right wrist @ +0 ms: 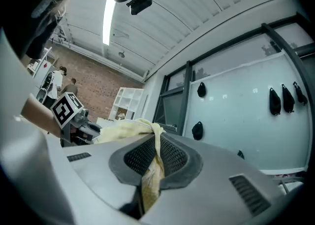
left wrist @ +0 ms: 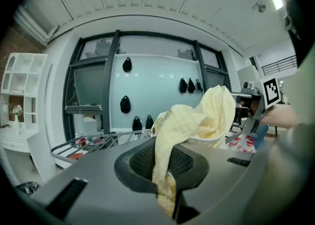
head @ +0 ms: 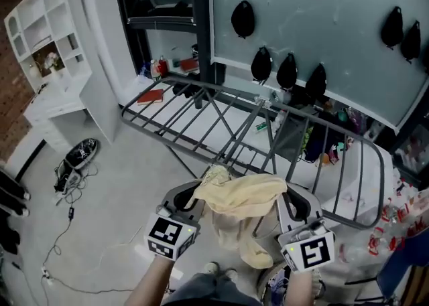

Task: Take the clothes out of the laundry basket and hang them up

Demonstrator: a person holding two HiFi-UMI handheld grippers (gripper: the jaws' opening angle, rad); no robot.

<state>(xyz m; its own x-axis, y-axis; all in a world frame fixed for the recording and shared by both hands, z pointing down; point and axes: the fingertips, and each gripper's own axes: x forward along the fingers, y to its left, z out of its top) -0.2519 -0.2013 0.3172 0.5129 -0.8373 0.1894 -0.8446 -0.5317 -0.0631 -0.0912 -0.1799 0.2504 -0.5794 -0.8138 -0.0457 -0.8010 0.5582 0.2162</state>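
Left gripper (head: 190,203) and right gripper (head: 289,205) are each clamped on an edge of the yellow cloth (head: 244,194), held up beside the drying rack (head: 221,107). Each gripper's cube bears a black-and-white square marker.

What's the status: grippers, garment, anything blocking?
Both shut on the yellow garment: left hand-held gripper, right hand-held gripper. Garment bunched between them, not yet draped on the drying rack. Nothing seen blocking.

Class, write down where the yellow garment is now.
In the head view, the yellow garment hangs low and central, gripped between the left gripper and the right gripper, in front of the grey drying rack.
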